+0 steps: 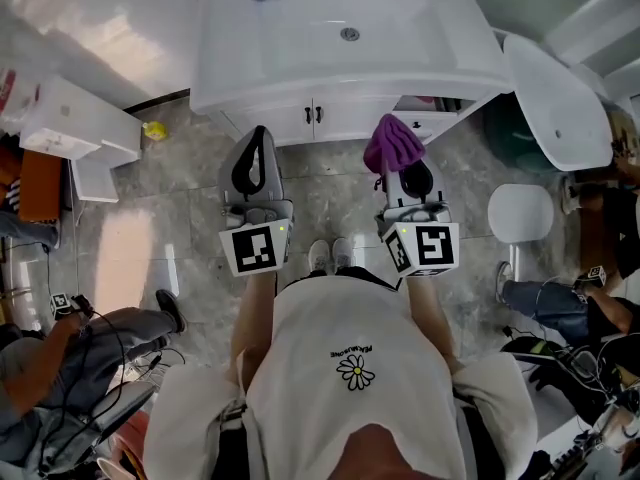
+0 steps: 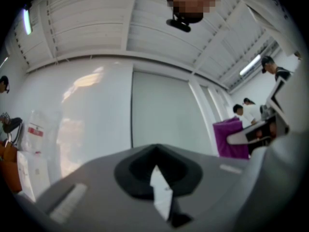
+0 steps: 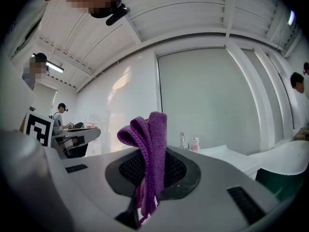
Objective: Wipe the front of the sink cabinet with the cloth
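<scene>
My right claw [image 1: 398, 170] is clamped on the purple cloth [image 1: 392, 142] near the cabinet [image 1: 330, 118]; left claw [image 1: 257, 138] is pinched together, empty.

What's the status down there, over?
Right gripper shut on purple cloth. Left gripper shut, empty. Cloth held up, not yet on sink cabinet front. Nothing in the way.

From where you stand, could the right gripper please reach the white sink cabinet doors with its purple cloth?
Probably yes: the right gripper, shut on the purple cloth, faces the white sink cabinet doors with only floor between.
</scene>
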Action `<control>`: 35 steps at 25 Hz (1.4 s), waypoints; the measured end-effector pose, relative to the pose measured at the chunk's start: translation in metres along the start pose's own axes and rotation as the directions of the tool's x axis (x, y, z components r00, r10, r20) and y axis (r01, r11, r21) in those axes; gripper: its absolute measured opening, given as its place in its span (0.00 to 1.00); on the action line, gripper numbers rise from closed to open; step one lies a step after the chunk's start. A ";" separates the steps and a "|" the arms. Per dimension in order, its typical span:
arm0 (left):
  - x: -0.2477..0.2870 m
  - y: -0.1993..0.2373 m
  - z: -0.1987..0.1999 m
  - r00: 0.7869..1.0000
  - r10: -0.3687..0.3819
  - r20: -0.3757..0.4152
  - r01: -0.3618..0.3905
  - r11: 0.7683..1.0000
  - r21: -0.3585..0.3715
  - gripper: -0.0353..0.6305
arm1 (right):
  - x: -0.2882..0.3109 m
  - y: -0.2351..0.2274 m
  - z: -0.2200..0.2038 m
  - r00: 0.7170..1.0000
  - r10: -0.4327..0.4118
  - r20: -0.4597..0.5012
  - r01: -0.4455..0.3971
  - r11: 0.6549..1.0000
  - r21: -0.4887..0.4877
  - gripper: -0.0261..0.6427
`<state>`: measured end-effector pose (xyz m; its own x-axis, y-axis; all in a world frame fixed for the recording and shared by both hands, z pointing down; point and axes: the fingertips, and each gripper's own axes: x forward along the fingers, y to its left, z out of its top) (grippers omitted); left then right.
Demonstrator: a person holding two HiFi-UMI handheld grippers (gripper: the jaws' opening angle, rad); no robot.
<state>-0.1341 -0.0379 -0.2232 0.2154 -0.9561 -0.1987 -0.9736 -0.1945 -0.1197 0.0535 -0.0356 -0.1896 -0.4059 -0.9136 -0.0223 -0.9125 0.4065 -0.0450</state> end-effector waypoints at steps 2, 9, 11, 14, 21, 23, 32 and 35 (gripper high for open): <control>0.005 -0.002 0.003 1.000 0.004 -0.004 -0.004 1.000 0.003 0.06 | 0.004 -0.003 0.002 1.000 -0.002 0.002 0.002 1.000 0.008 0.11; 0.036 -0.002 -0.022 1.000 0.003 -0.025 -0.004 1.000 -0.029 0.06 | 0.041 -0.019 -0.014 0.999 0.039 0.002 -0.039 0.999 0.031 0.11; 0.045 0.000 -0.052 1.000 0.003 -0.026 -0.003 1.000 -0.014 0.06 | 0.056 -0.024 -0.037 0.998 0.052 0.021 -0.052 0.998 0.033 0.11; 0.051 0.001 -0.122 1.000 0.017 -0.018 -0.017 1.000 -0.005 0.06 | 0.080 -0.029 -0.100 0.996 0.078 0.044 -0.078 0.997 0.012 0.11; 0.048 -0.005 -0.335 0.998 0.034 0.043 -0.035 0.999 0.003 0.06 | 0.148 -0.050 -0.309 0.988 0.141 0.063 -0.139 0.989 -0.045 0.11; 0.045 -0.008 -0.394 0.997 0.047 0.068 -0.048 0.999 0.015 0.06 | 0.160 -0.053 -0.363 0.986 0.142 0.091 -0.137 0.989 -0.060 0.11; 0.040 -0.048 -0.544 0.999 0.034 0.039 -0.036 0.998 0.051 0.06 | 0.177 -0.056 -0.509 0.982 0.181 0.060 -0.180 0.983 -0.020 0.11; 0.038 -0.052 -0.555 1.000 0.025 0.017 -0.025 0.999 0.028 0.06 | 0.174 -0.053 -0.521 0.977 0.211 0.020 -0.211 0.977 0.009 0.11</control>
<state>-0.1177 -0.1861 0.3152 0.1925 -0.9567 -0.2183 -0.9762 -0.1641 -0.1419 0.0056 -0.2170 0.3292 -0.5880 -0.8072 -0.0517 -0.8059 0.5901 -0.0484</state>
